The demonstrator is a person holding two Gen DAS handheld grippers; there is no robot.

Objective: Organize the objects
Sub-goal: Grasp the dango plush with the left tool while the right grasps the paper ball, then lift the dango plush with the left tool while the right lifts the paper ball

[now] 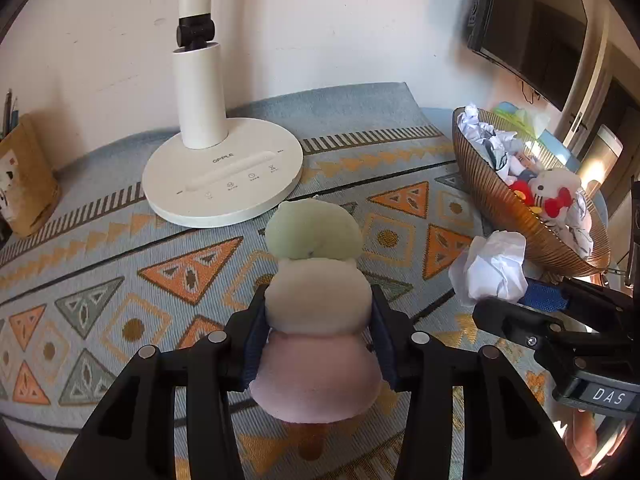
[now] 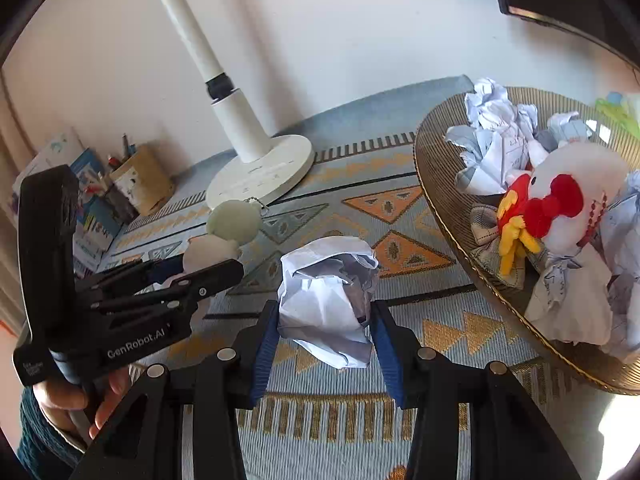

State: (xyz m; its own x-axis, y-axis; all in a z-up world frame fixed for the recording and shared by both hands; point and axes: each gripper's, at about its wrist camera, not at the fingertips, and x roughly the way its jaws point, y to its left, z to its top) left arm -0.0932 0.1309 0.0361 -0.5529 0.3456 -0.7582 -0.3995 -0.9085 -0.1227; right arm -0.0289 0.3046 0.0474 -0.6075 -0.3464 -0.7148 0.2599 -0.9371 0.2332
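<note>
Two things are in our grip at once: the left tongs (image 1: 318, 344) are clamped on a soft toy (image 1: 316, 312), a stack of green, cream and pink lumps on a stick, squeezed at its cream middle so that the green end points away from us, and the right tongs (image 2: 326, 320) are pinched on a crumpled ball of paper (image 2: 328, 300), which fills the gap between the blue pads (image 2: 266, 340). Both loads look to be held just above the patterned cloth (image 1: 120, 280), though we cannot tell for sure that they are clear of it. Ahead and to the right of both tongs sits a ribbed brown bowl (image 2: 444, 208), already holding more paper balls (image 2: 496, 136) and a white plush cat (image 2: 568, 204) with a red bow; we judge that is where both loads are bound, hence the firm grips. Straight ahead of the left tongs stands a white desk lamp (image 1: 224, 172), and far left a pen holder (image 1: 24, 176)
</note>
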